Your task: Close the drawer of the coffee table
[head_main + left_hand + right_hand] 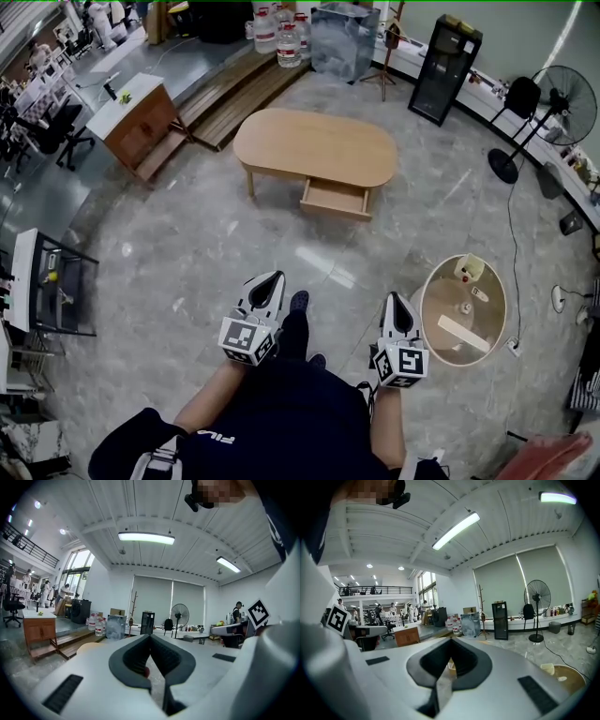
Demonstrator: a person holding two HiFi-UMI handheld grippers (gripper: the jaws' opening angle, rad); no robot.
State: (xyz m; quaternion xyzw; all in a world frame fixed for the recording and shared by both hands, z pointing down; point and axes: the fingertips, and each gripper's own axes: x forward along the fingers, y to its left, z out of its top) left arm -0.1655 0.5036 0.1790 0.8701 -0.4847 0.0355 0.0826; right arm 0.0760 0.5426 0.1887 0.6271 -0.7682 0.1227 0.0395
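Observation:
An oval wooden coffee table point(314, 145) stands on the grey floor some way ahead of me. Its drawer point(336, 199) is pulled out on the near side. My left gripper point(274, 278) and right gripper point(394, 298) hover side by side well short of the table, both shut with nothing between the jaws. In the left gripper view the left gripper point(150, 637) hides most of the table; only a sliver of the tabletop point(89, 646) shows. A bit of the wooden table point(451, 665) peeks through the jaw opening of the right gripper point(451, 640).
A small round table point(462, 309) with small items stands right of me. A wooden cabinet point(137, 117) sits at the left, water bottles point(278, 37) and a clear box point(344, 39) behind the table, a black cabinet point(444, 68) and standing fans point(561, 94) at the right. A cable point(511, 253) trails on the floor.

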